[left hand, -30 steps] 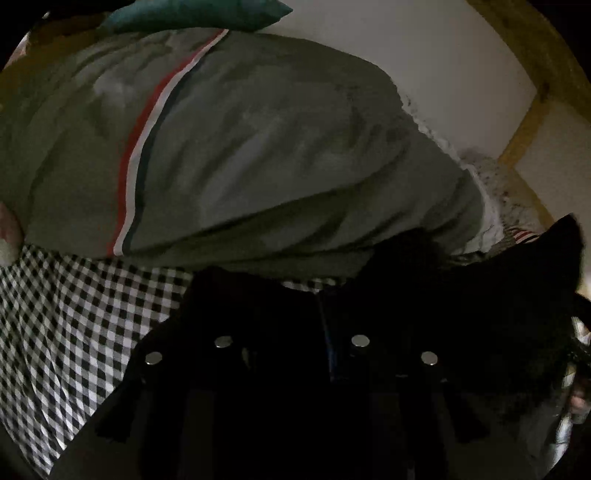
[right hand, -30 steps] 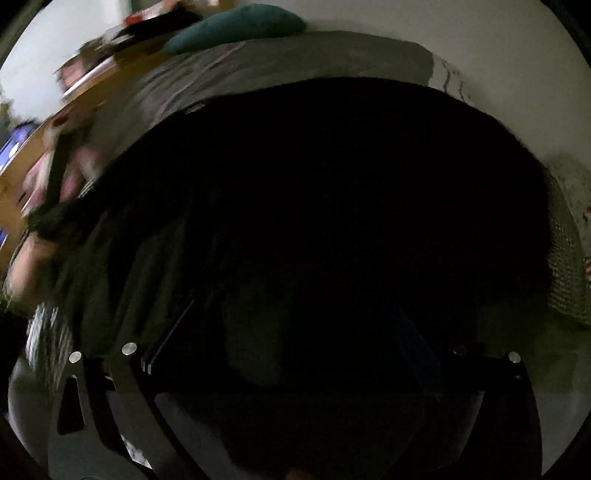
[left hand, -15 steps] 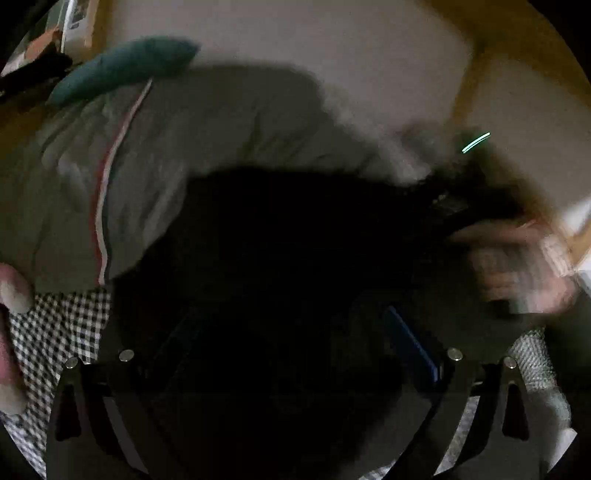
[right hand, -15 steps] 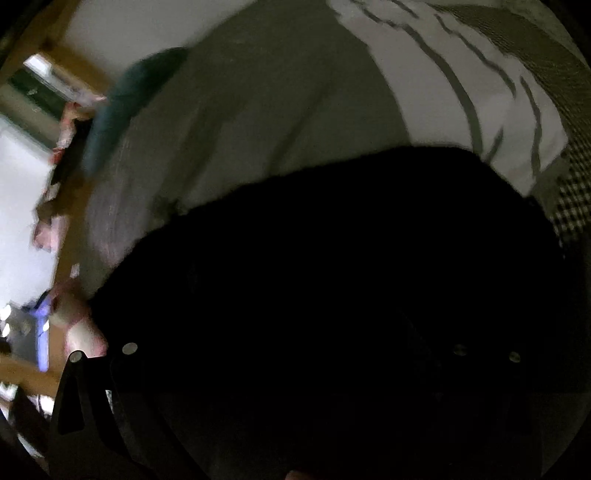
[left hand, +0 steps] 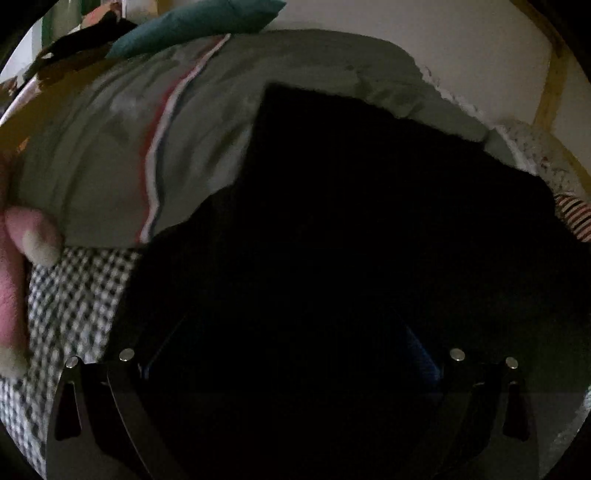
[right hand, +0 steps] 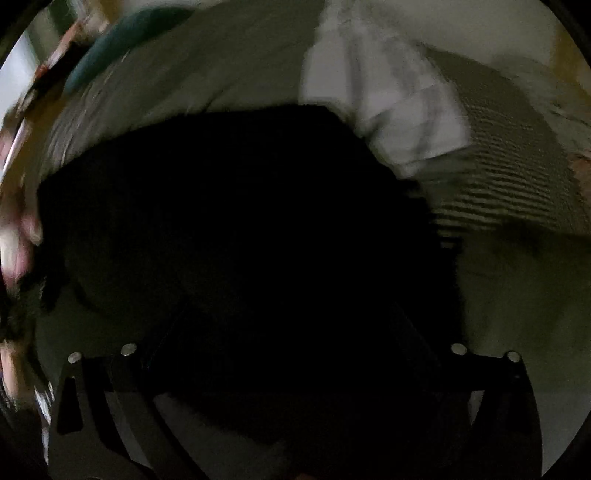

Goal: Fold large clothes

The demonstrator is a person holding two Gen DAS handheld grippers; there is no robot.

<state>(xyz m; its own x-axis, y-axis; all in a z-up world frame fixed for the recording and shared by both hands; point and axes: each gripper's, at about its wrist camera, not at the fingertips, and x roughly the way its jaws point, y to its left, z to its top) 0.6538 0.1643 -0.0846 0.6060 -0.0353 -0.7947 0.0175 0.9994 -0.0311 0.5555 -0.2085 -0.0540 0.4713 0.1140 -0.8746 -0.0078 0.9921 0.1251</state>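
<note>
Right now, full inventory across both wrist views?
black garment: one, black, spread in front of both grippers, over the grey garment
grey garment: one, grey with a red-white-dark stripe, behind and under the black one
teal cushion: one, teal, far edge
checked sheet: one, black-white check, lower left
white striped cloth: one, white, right of the black garment
red-striped cloth: one, right edge
left gripper: fingers wide, have just been opening; dark, nothing visibly pinched
right gripper: state unclear

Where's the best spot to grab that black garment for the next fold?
Probably the far left corner: the black garment shows a straight, exposed edge there, lying flat on the grey striped garment. Come in from the picture's left.
</note>
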